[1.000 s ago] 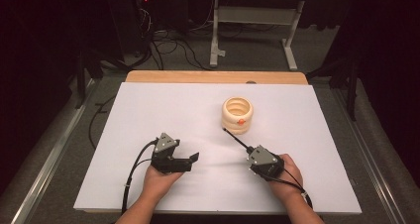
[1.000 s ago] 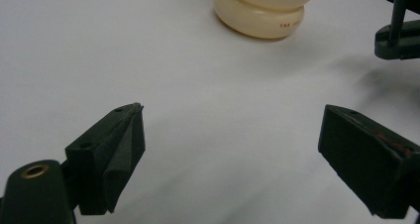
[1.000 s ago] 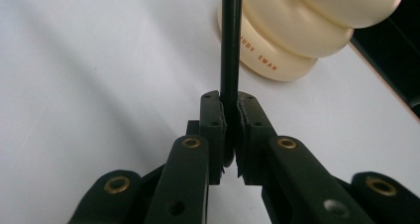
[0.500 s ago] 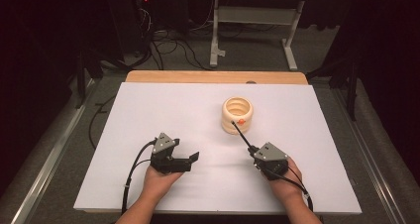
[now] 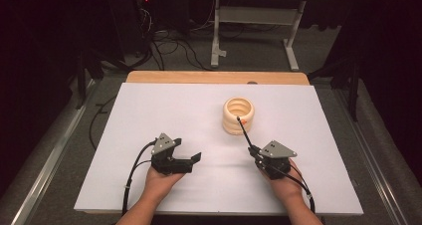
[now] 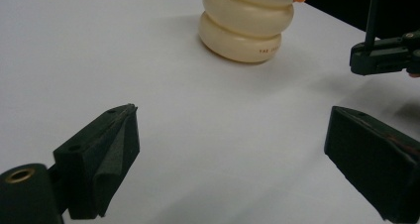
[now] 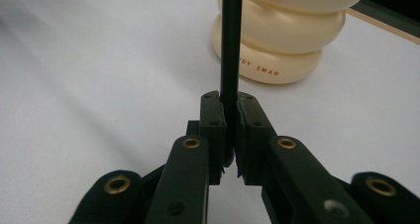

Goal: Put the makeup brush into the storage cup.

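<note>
A cream ringed holder (image 5: 239,116) with an orange bit (image 5: 245,121) at its rim stands upright on the white table (image 5: 174,110). My right gripper (image 5: 254,150) is shut on the low end of a thin black stick (image 5: 245,133). The stick slants up and away, and its tip is at the holder's rim. In the right gripper view the stick (image 7: 230,45) rises between the pads of the right gripper (image 7: 229,96), in front of the holder (image 7: 292,35). My left gripper (image 6: 233,112) rests at the near left. Its jaws have just been opening and stand wide with nothing between them.
A wooden strip (image 5: 214,77) runs along the table's far edge. Beyond it are cables (image 5: 164,41) on the floor and a white metal frame (image 5: 254,16). Bare white surface lies between the left gripper (image 5: 195,160) and the holder (image 6: 247,21).
The right gripper has shifted slightly right and the stick's tip has swung from beside the holder up to its rim. The left hand has stayed put.
</note>
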A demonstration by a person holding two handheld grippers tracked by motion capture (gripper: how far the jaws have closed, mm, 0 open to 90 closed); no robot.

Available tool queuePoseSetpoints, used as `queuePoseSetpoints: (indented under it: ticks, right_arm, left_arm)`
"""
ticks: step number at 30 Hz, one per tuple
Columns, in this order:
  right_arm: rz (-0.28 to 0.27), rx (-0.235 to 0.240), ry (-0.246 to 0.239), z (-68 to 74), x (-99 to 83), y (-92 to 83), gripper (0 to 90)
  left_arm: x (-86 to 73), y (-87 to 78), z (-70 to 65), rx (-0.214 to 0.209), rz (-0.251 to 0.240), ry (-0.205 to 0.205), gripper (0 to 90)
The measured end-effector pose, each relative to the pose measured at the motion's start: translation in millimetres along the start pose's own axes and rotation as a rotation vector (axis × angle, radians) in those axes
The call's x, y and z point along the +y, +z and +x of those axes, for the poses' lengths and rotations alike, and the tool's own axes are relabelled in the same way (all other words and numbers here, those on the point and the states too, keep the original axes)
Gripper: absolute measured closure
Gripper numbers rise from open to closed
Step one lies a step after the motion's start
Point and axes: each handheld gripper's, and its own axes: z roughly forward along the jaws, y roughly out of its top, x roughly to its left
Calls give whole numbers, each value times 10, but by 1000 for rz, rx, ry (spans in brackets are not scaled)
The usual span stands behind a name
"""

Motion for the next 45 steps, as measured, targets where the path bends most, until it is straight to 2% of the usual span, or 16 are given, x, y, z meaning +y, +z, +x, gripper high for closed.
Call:
queuePoseSetpoints:
  ticks: [2,6,15,23,26,28,29,30,38,45]
  right_arm:
    - [-3,3,3,7,3,3,863]
    - [-11,13,21,-4,7,2,863]
    - [-16,21,19,25,26,15,863]
    - [-23,35,14,61,50,39,863]
    - [-34,43,15,69,58,54,863]
    - [-18,46,20,74,73,72,863]
    - [-12,43,5,75,80,80,863]
    - [-11,39,-10,66,93,86,863]
    - [-21,37,8,29,192,112,863]
    - [-38,56,-1,108,258,160,863]
  left_arm:
    - [2,-1,-1,-6,-6,-3,55]
    - [6,4,-3,16,-10,-4,6]
    - [8,13,-21,7,-12,2,4]
    - [33,-5,-42,0,-33,2,14]
    - [66,0,-74,-6,-34,8,14]
    - [104,-2,-98,-7,-35,19,14]
    - [131,2,-118,-8,-31,30,14]
    - [148,5,-130,-13,-28,33,14]
    - [259,109,-258,-47,-28,45,16]
    - [271,180,-319,-72,-38,36,16]
